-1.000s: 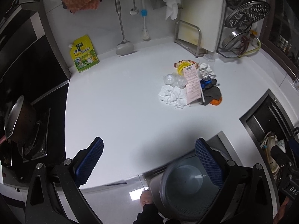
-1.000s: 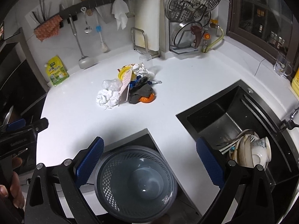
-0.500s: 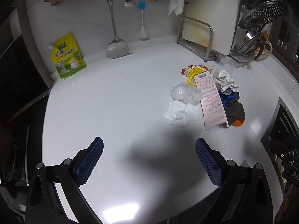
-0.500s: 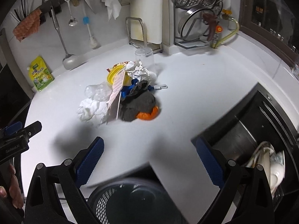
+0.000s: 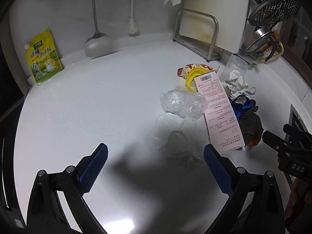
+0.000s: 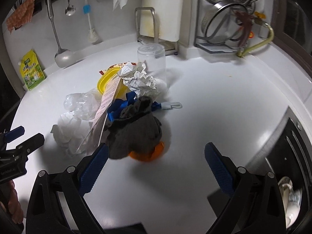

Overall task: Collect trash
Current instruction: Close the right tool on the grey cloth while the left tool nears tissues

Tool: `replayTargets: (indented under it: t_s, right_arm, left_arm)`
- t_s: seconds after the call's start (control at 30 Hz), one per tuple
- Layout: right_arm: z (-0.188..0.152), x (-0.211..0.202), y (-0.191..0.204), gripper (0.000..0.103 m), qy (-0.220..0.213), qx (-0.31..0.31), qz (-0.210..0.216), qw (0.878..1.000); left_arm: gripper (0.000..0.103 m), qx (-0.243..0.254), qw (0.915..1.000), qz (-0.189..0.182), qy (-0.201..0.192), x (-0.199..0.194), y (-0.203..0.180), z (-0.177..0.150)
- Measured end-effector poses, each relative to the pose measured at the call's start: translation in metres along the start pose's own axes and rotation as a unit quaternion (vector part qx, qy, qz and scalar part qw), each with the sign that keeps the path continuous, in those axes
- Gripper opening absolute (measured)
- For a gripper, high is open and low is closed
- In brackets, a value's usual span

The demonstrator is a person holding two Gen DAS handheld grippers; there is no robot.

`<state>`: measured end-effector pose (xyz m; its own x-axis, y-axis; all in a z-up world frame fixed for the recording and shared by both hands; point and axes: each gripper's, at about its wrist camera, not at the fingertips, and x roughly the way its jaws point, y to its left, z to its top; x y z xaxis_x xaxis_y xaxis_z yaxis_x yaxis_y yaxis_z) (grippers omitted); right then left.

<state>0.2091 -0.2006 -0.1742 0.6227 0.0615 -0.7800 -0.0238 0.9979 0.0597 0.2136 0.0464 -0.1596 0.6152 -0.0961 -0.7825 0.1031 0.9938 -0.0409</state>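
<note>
A pile of trash lies on the white counter [image 5: 97, 107]. It holds a crumpled white tissue [image 5: 176, 142], clear crumpled plastic [image 5: 181, 103], a pink printed card [image 5: 218, 113], a yellow lid [image 5: 192, 76], crumpled paper [image 5: 237, 83], a blue strap [image 5: 240, 105], a grey sock [image 6: 134, 132] and an orange piece [image 6: 148, 155]. My left gripper [image 5: 156, 169] is open and empty, just in front of the tissue. My right gripper [image 6: 156, 167] is open and empty, just in front of the sock and orange piece.
A clear cup [image 6: 152, 58] stands upside down behind the pile. A yellow refill pouch [image 5: 42, 58] leans on the back wall. A ladle [image 5: 97, 39] and brush [image 5: 131, 23] hang there. A cutting-board rack [image 5: 197, 33] and a dish rack [image 6: 230, 25] stand at the back right. A black sink [image 6: 288, 156] lies right.
Both grippers have moved forward over the counter toward the trash pile. The grey mesh bin below the counter edge has dropped out of both views. Both jaws stay open.
</note>
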Motion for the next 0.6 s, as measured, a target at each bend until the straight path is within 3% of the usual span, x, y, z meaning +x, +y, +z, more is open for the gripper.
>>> replayTargets:
  t_s: [0.37, 0.43, 0.5, 0.6]
  right_arm:
    - [0.013, 0.037, 0.006, 0.093, 0.012, -0.025, 0.014, 1.000]
    - [0.016, 0.040, 0.011, 0.086, 0.016, -0.038, 0.011, 0.999]
    - [0.016, 0.046, 0.017, 0.065, 0.028, -0.055, 0.010, 0.998]
    - [0.015, 0.046, 0.025, 0.053, 0.028, -0.071, 0.012, 0.997]
  left_arm:
    - [0.097, 0.000, 1.0000, -0.003, 0.005, 0.021, 0.004, 0.001]
    - [0.097, 0.002, 1.0000, -0.002, 0.004, 0.022, 0.004, 0.002]
    - [0.097, 0.000, 1.0000, -0.002, 0.005, 0.024, 0.004, 0.003]
    - [0.097, -0.004, 1.0000, -0.006, 0.003, 0.024, 0.005, 0.004]
